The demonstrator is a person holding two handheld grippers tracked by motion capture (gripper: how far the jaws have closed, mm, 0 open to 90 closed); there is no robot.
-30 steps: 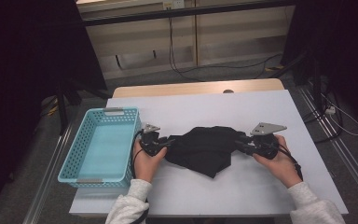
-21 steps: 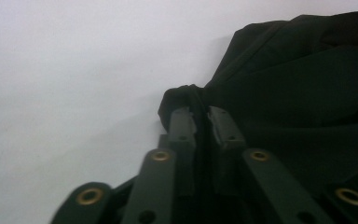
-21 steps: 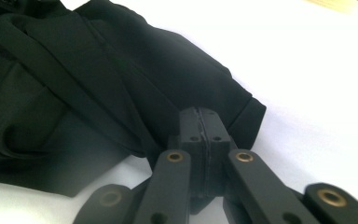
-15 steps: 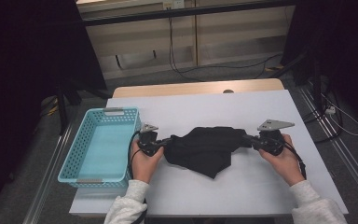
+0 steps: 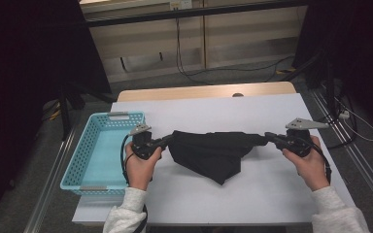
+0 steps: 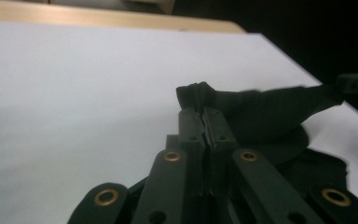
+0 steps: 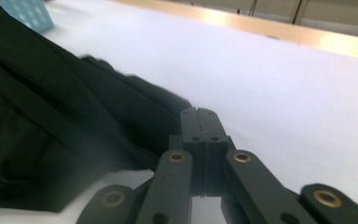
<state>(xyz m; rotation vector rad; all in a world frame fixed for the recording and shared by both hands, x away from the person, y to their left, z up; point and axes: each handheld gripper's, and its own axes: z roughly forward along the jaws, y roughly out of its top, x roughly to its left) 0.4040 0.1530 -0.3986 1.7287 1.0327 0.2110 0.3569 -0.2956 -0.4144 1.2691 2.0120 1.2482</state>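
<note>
High view: black cloth stretched mid-bench, long axis running left edge to right edge. Left claw pinching left end, right claw pinching right end. Middle sagging onto bench, blue basket beyond left claw.

We see a black cloth stretched sideways over the white desk, its top edge taut, its lower part sagging to a point touching the desk.

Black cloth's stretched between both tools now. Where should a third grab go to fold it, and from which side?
Take the black cloth by its hanging point, coming in from the near table edge. The upper edge is taut between the left tool and right tool; that lower tip droops loose.
</note>
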